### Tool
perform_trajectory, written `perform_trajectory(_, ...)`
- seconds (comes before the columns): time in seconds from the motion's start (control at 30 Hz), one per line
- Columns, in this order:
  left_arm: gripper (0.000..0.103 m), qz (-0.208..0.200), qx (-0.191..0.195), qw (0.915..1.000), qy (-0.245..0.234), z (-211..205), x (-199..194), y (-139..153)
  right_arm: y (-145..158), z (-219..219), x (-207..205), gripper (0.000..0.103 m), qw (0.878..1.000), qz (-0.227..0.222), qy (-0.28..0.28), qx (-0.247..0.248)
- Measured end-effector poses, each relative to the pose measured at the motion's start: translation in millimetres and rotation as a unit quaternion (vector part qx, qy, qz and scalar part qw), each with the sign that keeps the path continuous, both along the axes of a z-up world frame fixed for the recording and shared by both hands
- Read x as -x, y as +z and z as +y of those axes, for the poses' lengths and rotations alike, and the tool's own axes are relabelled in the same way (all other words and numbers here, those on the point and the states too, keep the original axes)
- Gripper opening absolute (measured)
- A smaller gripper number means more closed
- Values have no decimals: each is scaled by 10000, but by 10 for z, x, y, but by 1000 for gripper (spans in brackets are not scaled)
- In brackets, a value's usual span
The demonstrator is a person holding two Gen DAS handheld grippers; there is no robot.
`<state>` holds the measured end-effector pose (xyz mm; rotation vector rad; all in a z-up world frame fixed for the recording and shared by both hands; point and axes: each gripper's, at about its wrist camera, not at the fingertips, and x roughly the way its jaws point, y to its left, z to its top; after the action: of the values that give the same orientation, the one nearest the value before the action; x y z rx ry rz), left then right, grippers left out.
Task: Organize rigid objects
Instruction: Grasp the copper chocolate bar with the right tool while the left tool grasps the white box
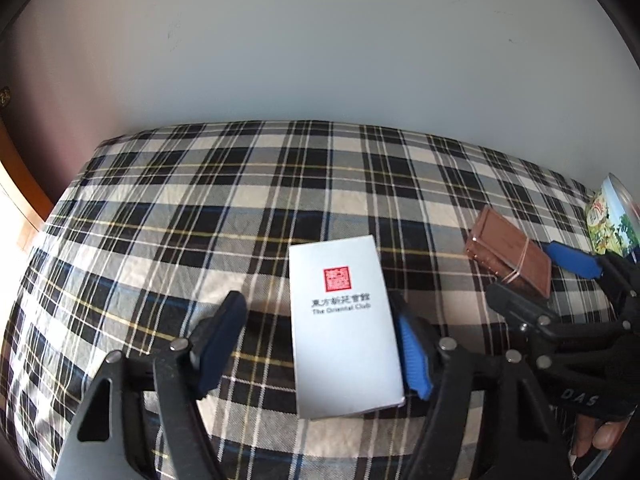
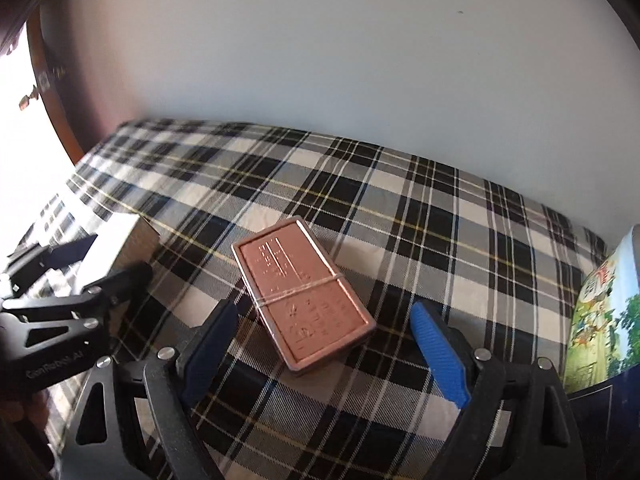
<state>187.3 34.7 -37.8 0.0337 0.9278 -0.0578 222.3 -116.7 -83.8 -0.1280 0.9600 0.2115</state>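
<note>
A white box with a red seal and "The Oriental Club" print (image 1: 344,328) lies on the plaid cloth (image 1: 200,208) between the fingers of my left gripper (image 1: 320,344). The jaws are open; the right blue pad (image 1: 414,356) is at the box's edge, the left pad stands apart. A copper-brown tin with a rubber band (image 2: 304,292) lies between the open fingers of my right gripper (image 2: 328,344), neither pad touching it. The tin also shows in the left wrist view (image 1: 508,252), with the right gripper (image 1: 540,284) around it. The left gripper (image 2: 80,264) and white box (image 2: 124,240) show at left in the right wrist view.
A colourful printed tin or box (image 2: 604,320) stands at the right edge of the cloth, also visible in the left wrist view (image 1: 612,220). A pale wall rises behind the table. A wooden frame (image 2: 52,112) and bright window are at the left.
</note>
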Motion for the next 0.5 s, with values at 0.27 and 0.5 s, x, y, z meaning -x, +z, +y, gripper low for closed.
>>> perform_trajectory(0.27,40,-157,417,9989,-108,78,19,35,59,45,89,56,9998,-124,166,-34)
perform_trajectory(0.5,40,-600,650,9957,-272,53,40,146,137,-145,209,54,9980,-261,-132,-558)
